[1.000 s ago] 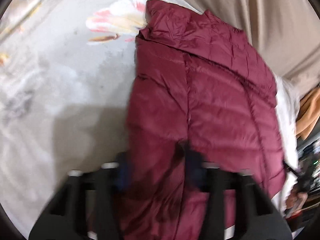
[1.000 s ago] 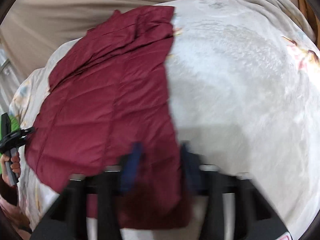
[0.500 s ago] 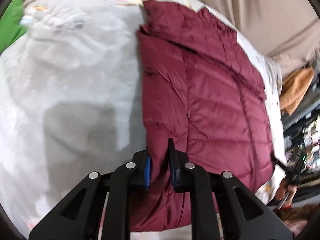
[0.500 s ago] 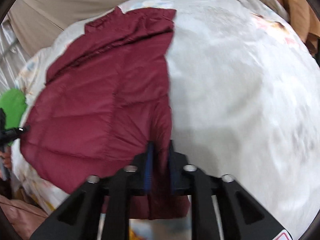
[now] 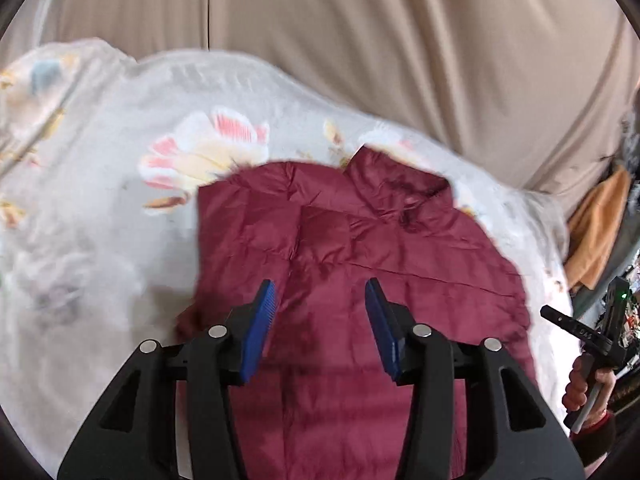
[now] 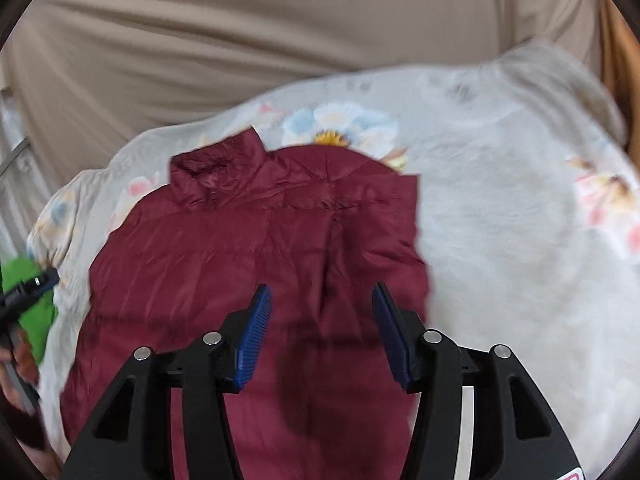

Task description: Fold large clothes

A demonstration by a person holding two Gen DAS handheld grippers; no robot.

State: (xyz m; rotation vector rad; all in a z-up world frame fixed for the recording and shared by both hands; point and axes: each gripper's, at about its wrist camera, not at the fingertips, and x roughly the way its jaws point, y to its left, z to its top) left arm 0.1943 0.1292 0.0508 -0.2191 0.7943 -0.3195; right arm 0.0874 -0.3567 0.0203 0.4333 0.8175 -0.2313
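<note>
Left gripper (image 5: 320, 292), jaws just opening, is hovering empty over maroon puffer jacket (image 5: 360, 248) lying on floral bedspread (image 5: 100, 160).

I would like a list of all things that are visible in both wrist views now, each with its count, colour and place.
puffer jacket: one, dark red, lying on the bed cover, collar at the far end.
bed cover: one, pale grey with flower prints, under the jacket.
curtain: one, beige, behind the bed.
orange cloth: one, orange, at the right edge of the left wrist view.
green cloth: one, bright green, at the left edge of the right wrist view.
left gripper: one, black with blue pads, above the jacket; jaws have just been opening, nothing between them.
right gripper: one, black with blue pads, above the jacket; jaws have just been opening, nothing between them.
</note>
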